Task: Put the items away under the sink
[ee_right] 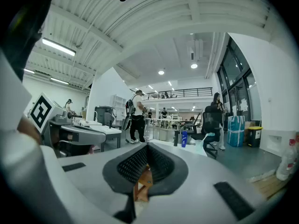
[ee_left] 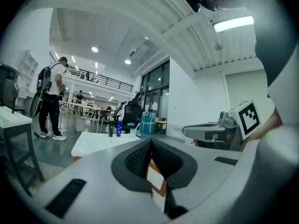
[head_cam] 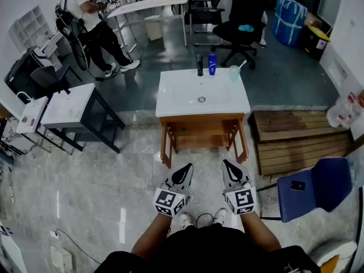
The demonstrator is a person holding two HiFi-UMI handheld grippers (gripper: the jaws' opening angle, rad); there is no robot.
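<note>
A white sink [head_cam: 182, 98] on a wooden stand [head_cam: 202, 131] is ahead of me. On its far edge stand a dark bottle [head_cam: 199, 65], a blue bottle [head_cam: 212, 63] and a clear cup [head_cam: 234, 72] with a toothbrush in it. The blue bottle [ee_left: 119, 128] also shows in the left gripper view, and the blue bottle [ee_right: 184, 138] in the right gripper view. The left gripper [head_cam: 187, 168] and right gripper [head_cam: 226, 164] are held side by side over the floor, short of the stand. Both are shut with nothing between the jaws.
A white side table [head_cam: 71, 106] on black legs stands left of the sink. A wooden pallet [head_cam: 298, 140] and a blue chair [head_cam: 310, 186] with a phone on it are to the right. A person [head_cam: 94, 24] stands far left. Black office chairs [head_cam: 242, 21] are behind the sink.
</note>
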